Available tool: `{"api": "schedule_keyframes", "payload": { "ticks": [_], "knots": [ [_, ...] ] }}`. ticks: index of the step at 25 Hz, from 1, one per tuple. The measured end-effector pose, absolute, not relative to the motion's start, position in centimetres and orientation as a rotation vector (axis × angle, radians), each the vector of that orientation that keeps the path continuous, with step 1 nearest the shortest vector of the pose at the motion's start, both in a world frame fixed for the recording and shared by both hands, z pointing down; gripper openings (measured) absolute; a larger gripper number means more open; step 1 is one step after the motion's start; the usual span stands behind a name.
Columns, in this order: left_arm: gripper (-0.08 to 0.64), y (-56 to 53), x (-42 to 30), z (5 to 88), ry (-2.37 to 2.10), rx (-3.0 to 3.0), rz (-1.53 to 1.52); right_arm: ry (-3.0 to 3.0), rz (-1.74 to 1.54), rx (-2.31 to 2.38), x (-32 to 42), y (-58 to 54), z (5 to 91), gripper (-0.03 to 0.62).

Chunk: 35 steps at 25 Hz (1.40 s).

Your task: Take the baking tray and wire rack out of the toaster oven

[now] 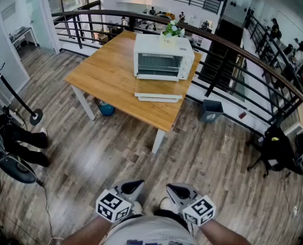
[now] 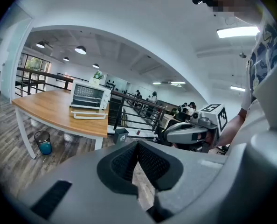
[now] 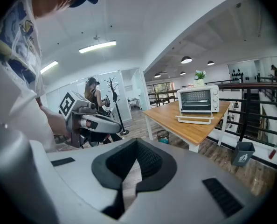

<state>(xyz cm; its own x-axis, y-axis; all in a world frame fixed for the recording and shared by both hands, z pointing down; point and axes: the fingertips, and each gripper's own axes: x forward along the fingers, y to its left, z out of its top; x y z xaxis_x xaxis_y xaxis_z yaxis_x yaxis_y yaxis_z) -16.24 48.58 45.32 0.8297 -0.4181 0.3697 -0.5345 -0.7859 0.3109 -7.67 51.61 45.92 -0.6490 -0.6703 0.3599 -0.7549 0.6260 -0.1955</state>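
The white toaster oven (image 1: pixel 163 57) stands at the far side of a wooden table (image 1: pixel 110 73), well ahead of me. A flat white piece (image 1: pixel 158 97) lies just in front of it and looks like its door folded down. Grey bars show inside the oven; I cannot tell the tray from the rack. Both grippers hang low by my body, far from the table. My left gripper (image 1: pixel 128 188) (image 2: pixel 138 146) is shut and empty. My right gripper (image 1: pixel 179 190) (image 3: pixel 137 143) is shut and empty too. The oven (image 2: pixel 87 96) (image 3: pixel 197 99) appears small in both gripper views.
A dark curved railing (image 1: pixel 233 55) runs behind and to the right of the table. A blue bin (image 1: pixel 106 108) sits under the table and a grey bin (image 1: pixel 210 110) by the railing. At the left stand a person (image 1: pixel 19 137) and a black stand base (image 1: pixel 35 117). A plant (image 1: pixel 172 29) is behind the oven.
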Motion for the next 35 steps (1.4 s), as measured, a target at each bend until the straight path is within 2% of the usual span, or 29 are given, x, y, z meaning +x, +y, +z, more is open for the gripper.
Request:
{"api": "schedule_keyframes", "payload": {
  "ticks": [26, 35],
  "knots": [
    [0.005, 46.9, -3.5, 45.7, -0.875, 2.566, 0.391, -2.658, 0.455, 1.112, 5.6, 50.4, 46.4, 0.009],
    [0.005, 43.1, -2.4, 46.9, -0.903, 2.520, 0.421, -2.651, 0.478, 1.095, 7.6, 46.8, 48.0, 0.027]
  ]
}}
